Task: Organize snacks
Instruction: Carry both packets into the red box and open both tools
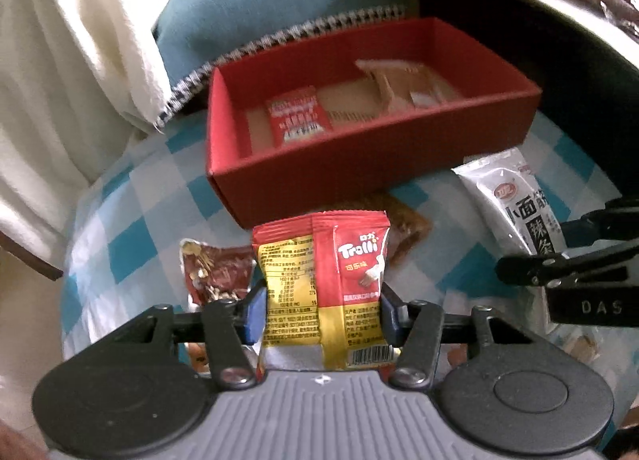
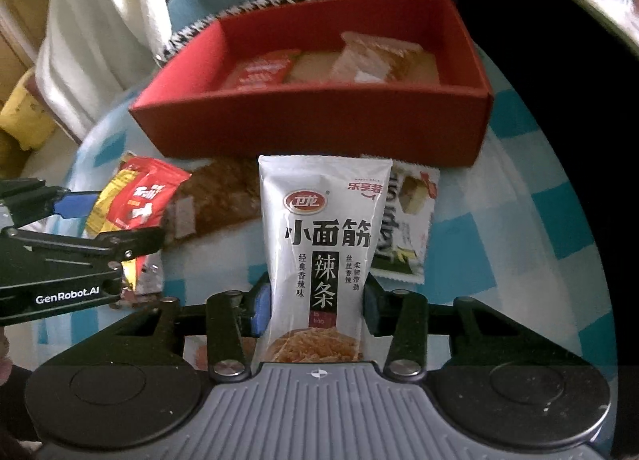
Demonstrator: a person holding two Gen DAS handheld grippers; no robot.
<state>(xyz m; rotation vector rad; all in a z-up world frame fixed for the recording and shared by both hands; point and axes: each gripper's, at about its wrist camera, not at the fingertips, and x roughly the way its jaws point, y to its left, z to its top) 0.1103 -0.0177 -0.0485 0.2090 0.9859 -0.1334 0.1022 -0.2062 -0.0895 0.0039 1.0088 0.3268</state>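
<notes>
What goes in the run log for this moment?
left gripper: holds Trolli packet | right gripper: holds white spicy-strip packet | red box: ahead

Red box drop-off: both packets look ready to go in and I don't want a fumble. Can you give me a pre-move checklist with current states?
1. Left hand-held gripper clamped on the Trolli packet: ok.
2. Right hand-held gripper clamped on the white spicy-strip packet: ok.
3. Red box open on top: ok.
4. Free floor space between the red sachet and clear-wrapped snack: ok.
5. Grip firmness: cannot tell.
</notes>
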